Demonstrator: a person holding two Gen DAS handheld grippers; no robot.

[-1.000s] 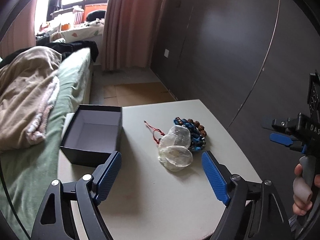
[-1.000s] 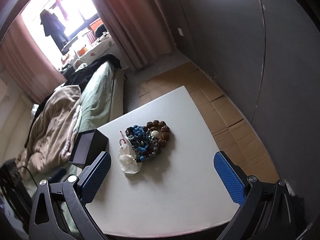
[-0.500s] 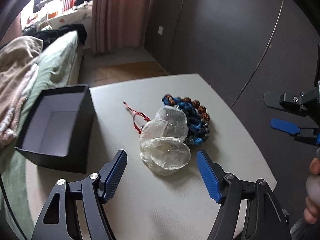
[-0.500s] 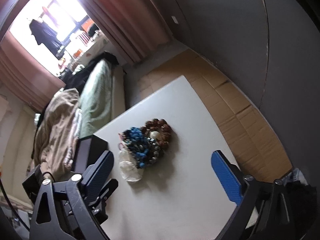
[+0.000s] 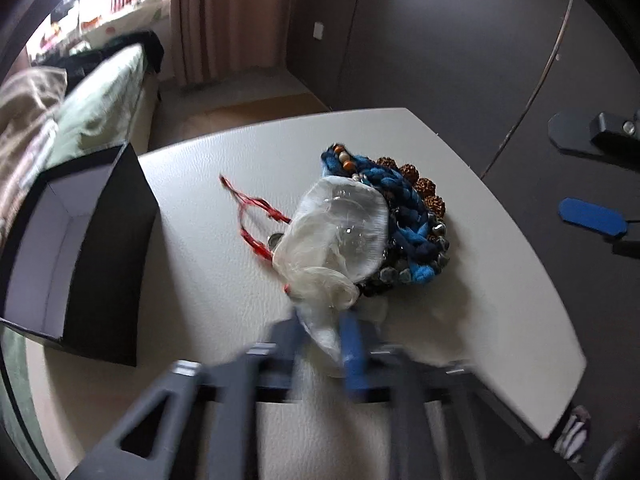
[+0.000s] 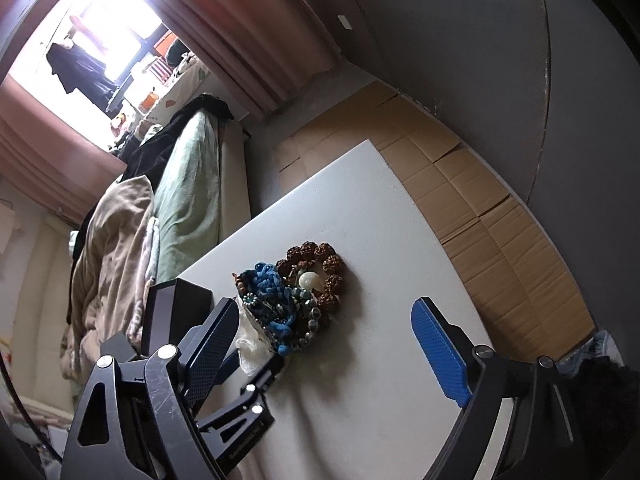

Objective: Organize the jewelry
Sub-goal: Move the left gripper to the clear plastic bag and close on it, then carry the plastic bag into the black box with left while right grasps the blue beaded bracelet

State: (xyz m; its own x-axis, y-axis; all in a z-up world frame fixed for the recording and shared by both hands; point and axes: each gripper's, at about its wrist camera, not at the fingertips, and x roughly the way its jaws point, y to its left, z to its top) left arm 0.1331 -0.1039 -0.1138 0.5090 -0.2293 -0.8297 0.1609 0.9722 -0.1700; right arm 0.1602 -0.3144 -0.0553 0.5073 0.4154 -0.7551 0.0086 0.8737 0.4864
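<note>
A heap of jewelry lies on the white table (image 5: 208, 288): sheer white pouches (image 5: 340, 236) with a red cord (image 5: 256, 216), a blue braided piece (image 5: 404, 204) and brown bead bracelets (image 5: 424, 188). My left gripper (image 5: 320, 340), blurred, is shut on the near edge of a white pouch. An open black box (image 5: 80, 248) stands left of the heap. In the right wrist view my right gripper (image 6: 324, 344) is open and empty above the table, near the heap (image 6: 292, 296); the left gripper (image 6: 248, 368) shows below it.
A bed with a green cover and beige blanket (image 6: 132, 240) runs along the table's left side. Cardboard sheets (image 6: 460, 184) cover the floor beyond the table. Dark wall panels (image 5: 440, 40) stand behind and to the right.
My left gripper moved forward to the heap and closed on the nearest white pouch. My right gripper tilted and came slightly closer, still open.
</note>
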